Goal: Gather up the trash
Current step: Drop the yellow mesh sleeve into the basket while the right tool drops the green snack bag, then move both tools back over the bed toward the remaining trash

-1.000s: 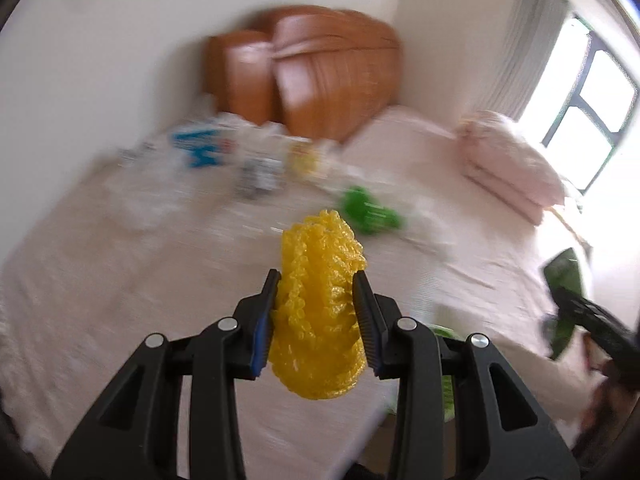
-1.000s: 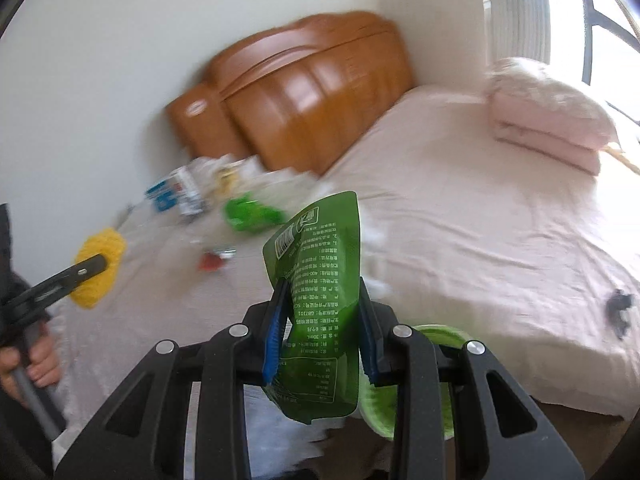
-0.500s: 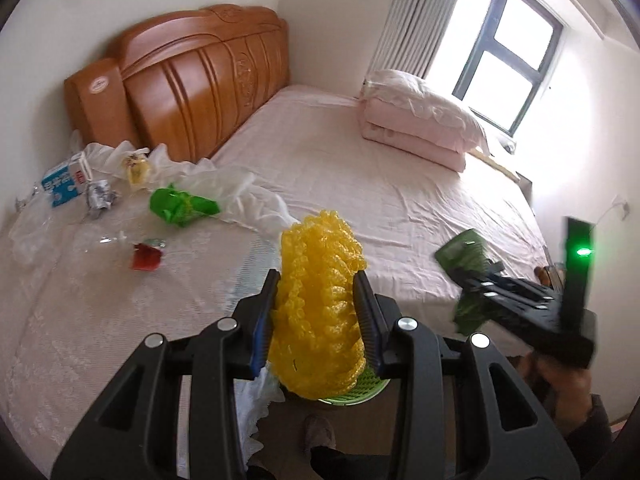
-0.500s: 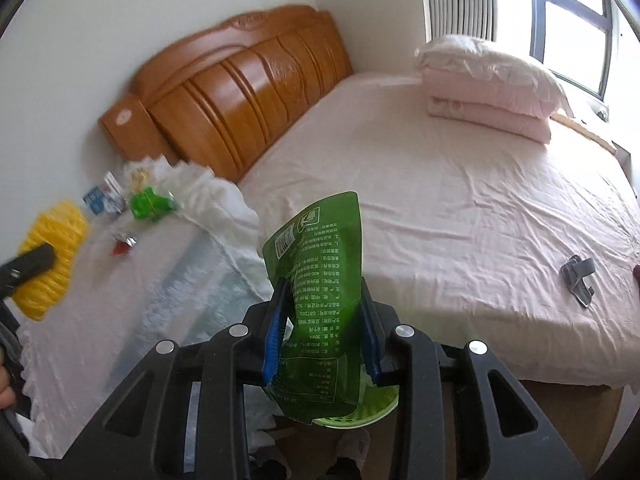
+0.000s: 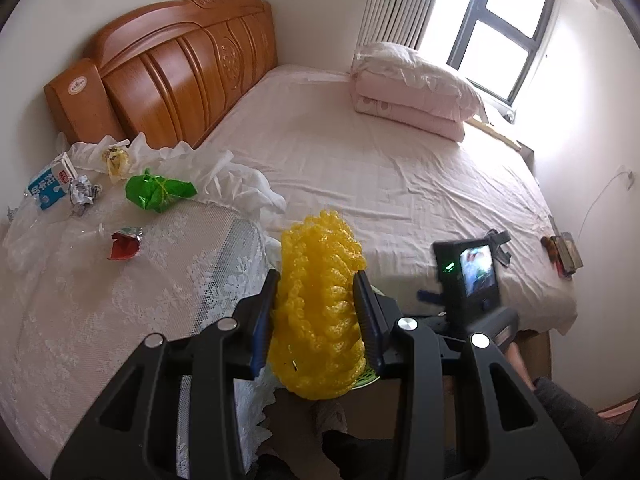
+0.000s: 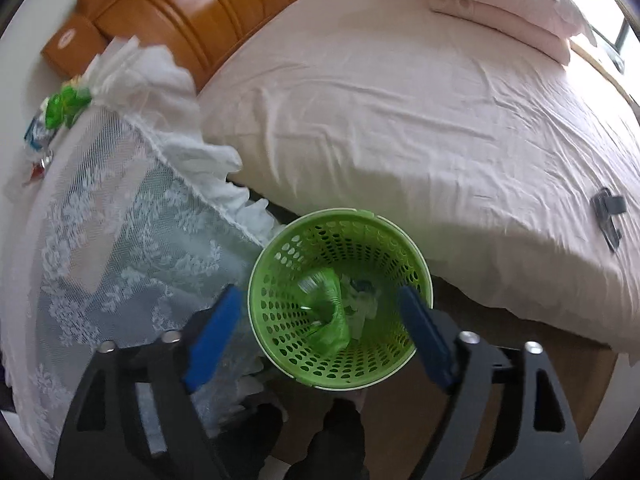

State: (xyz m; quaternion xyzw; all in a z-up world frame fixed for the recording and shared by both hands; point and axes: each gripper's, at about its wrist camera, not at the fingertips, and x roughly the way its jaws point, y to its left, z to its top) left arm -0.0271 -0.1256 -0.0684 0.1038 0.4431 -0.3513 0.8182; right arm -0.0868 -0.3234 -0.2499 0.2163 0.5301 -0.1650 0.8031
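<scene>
A bedroom: a wide bed (image 5: 400, 168) under a pale pink sheet, with a carved wooden headboard (image 5: 180, 64) against the wall and a window (image 5: 504, 28) beyond the folded bedding (image 5: 412, 88).

The green perforated basket (image 6: 340, 240) stands on the floor between the bed's edge and the lace-covered bench (image 5: 120, 300). In it lies a green pouch (image 6: 326, 312) on some pale scraps, seen blurred. The right tongs (image 6: 320, 332) hang directly above the basket with their blue pads spread wide, one to each side of the rim, gripping nothing.

The left tongs (image 5: 316, 316) pinch a yellow foam net (image 5: 320, 304) upright between their pads, above the bench's corner; a sliver of the basket's rim shows just under the net in the left wrist view.

Farther off on the bench lie a red wrapper (image 5: 126, 243), a green crumpled bag (image 5: 158, 192), a ball of foil (image 5: 82, 194), a blue and white carton (image 5: 50, 186) and a yellowish wrapper (image 5: 116, 160).
</scene>
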